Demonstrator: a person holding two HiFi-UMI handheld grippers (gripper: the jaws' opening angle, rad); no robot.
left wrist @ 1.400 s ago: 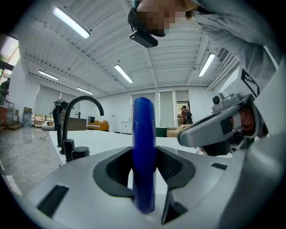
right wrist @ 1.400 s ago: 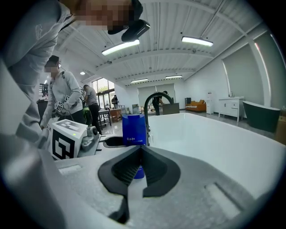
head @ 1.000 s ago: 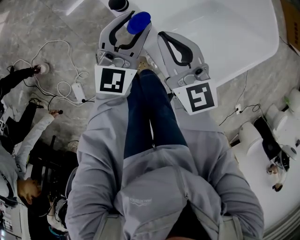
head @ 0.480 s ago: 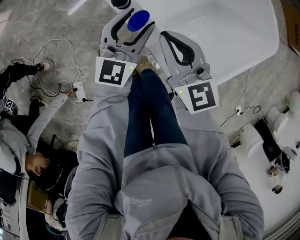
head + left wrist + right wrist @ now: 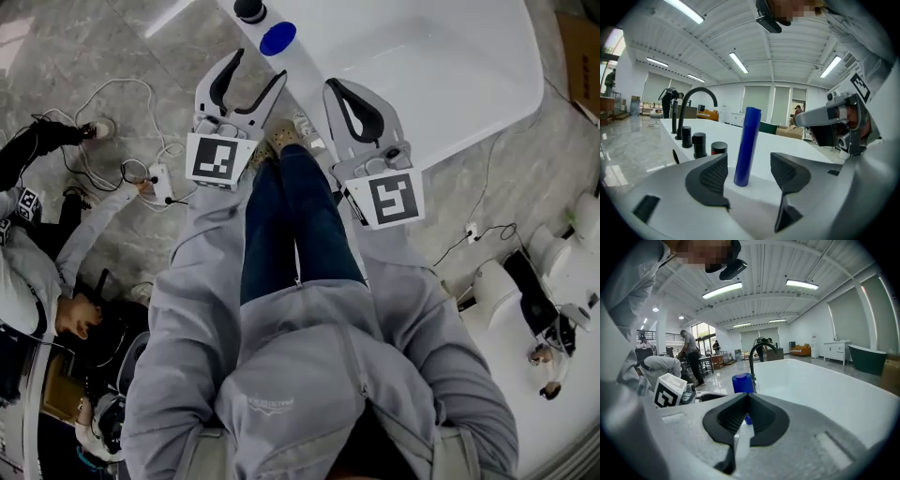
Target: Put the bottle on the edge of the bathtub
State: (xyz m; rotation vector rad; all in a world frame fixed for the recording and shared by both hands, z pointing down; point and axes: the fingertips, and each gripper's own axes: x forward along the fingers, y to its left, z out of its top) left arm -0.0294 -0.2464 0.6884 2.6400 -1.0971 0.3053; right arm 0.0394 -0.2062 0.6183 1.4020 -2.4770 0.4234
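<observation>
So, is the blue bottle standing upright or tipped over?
Upright. The blue bottle stands on its base on the bathtub edge. The left tool's jaws have just been opening and do not touch it.

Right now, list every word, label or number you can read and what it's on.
On the jacket: small printed logo, too small to read.
On the left tool and right tool: square marker patterns, no letters.
On the blue bottle: no label visible.

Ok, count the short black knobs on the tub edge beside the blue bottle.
3: far knob, middle knob, near knob, in a row between the faucet and the bottle. More may be hidden.
</observation>
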